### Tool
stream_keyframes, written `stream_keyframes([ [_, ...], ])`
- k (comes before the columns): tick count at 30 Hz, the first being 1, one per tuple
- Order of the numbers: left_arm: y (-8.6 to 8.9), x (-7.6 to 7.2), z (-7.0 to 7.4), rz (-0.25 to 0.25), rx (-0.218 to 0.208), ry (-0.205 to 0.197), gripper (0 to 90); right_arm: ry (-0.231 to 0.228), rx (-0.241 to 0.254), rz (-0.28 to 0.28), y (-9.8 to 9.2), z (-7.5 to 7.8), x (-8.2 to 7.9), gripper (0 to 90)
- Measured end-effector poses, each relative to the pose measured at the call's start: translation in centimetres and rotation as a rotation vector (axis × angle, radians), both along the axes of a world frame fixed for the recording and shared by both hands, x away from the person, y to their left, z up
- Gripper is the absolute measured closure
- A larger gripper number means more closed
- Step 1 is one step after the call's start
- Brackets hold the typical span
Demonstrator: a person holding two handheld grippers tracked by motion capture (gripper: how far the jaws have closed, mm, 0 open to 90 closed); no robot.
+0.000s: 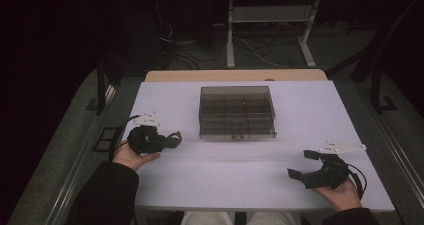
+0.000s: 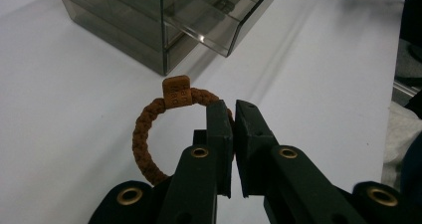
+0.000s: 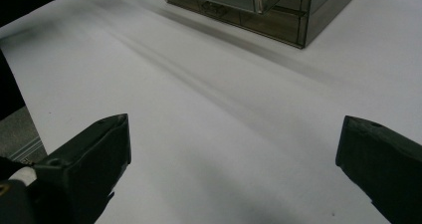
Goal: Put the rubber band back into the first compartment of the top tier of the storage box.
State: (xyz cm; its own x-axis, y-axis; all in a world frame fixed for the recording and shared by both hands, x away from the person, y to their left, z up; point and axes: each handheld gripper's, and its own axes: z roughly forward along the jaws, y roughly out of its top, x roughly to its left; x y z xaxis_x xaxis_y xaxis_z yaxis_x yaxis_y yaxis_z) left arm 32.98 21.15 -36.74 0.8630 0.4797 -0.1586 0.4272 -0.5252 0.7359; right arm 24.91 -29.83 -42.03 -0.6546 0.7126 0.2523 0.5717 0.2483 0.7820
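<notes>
From above, your left gripper (image 1: 172, 140) sits left of the smoky box (image 1: 237, 112) and your right gripper (image 1: 304, 164) has jaws spread; your left gripper view shows jaws clamped on a brown braided ring (image 2: 149, 134), its tag ahead of them; your right gripper view shows jaws wide apart over the white table (image 3: 219, 134).

A white-topped desk (image 1: 310, 115) with a pale wooden far edge stands in a dim room. Beyond it, white metal legs of another table (image 1: 230, 32) rise from a grey floor (image 1: 280, 55) strewn with tangled cables (image 1: 195, 47). The surroundings fade to black.
</notes>
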Motion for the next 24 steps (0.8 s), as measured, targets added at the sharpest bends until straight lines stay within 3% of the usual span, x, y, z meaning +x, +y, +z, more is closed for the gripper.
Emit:
stream_keyframes([
  [24, -2.3, 0.9, 2.9, -0.064, 0.001, -0.038, 84.7, -0.001, 0.000, -0.001, 0.0, 0.0, 0.0, 0.1],
])
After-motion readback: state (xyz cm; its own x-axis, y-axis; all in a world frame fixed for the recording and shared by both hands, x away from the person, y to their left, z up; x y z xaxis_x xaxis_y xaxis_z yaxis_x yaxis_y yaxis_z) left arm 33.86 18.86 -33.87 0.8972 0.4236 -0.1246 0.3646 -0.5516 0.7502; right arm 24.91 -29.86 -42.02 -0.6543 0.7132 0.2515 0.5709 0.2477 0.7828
